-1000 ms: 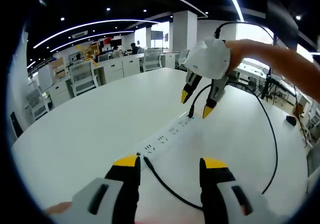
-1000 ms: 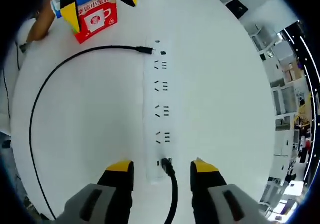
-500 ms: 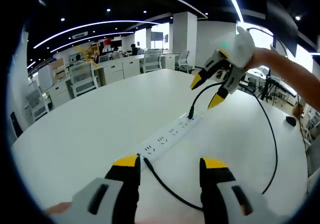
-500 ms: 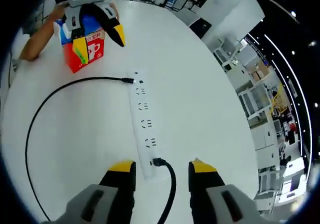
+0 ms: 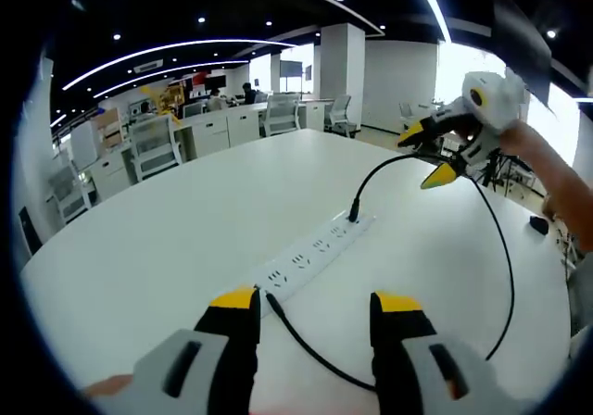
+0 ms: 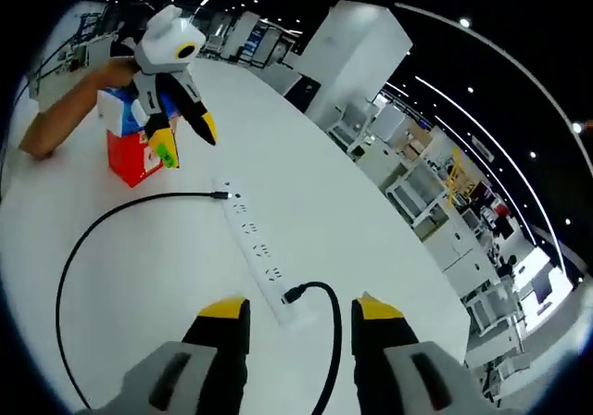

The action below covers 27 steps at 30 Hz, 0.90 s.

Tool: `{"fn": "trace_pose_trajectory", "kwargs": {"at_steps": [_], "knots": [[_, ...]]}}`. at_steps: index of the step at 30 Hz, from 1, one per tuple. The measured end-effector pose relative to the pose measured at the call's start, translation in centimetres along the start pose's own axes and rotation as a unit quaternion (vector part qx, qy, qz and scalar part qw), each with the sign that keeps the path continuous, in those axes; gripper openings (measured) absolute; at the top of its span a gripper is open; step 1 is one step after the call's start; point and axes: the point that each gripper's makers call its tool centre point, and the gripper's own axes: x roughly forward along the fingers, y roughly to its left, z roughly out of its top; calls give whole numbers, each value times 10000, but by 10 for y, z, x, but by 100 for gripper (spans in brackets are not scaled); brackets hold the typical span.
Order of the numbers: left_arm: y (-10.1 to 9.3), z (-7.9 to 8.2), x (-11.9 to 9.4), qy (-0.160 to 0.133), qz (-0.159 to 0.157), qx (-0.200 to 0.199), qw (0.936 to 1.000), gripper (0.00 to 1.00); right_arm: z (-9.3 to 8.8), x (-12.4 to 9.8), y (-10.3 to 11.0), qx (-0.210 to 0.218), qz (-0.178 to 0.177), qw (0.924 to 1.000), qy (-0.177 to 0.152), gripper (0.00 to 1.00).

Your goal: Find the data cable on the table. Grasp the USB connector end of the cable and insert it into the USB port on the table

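With both my left gripper [image 5: 313, 306] and right gripper [image 6: 291, 310] spread and empty, the data cable [image 6: 102, 226] lies on the table with its connector [image 6: 219, 194] touching the power strip [image 6: 259, 253], so a careless grab could shove it aside.

Open-plan office: rows of desks [image 5: 218, 123] and chairs [image 5: 153, 142].

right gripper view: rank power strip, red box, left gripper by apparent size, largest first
1. Left gripper, nearly tied with the strip
2. Power strip, long but thin, foreshortened, so its order with the gripper is unsure
3. Red box, partly hidden behind the left gripper, clearly smallest showing
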Motion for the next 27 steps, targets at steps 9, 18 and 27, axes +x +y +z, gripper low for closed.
{"fn": "trace_pose_trajectory", "kwargs": {"at_steps": [9, 18, 27], "knots": [[0, -1, -1, 2, 1, -2, 10000, 47, -16, -66, 17, 821, -807, 9905, -753, 44], [1, -1, -1, -2, 11, 4, 10000, 47, -48, -119, 52, 1429, -1364, 9746, -1058, 43], [1, -1, 0, 14, 19, 13, 10000, 47, -67, -151, 88, 1944, -1749, 9555, -1366, 43]]}}
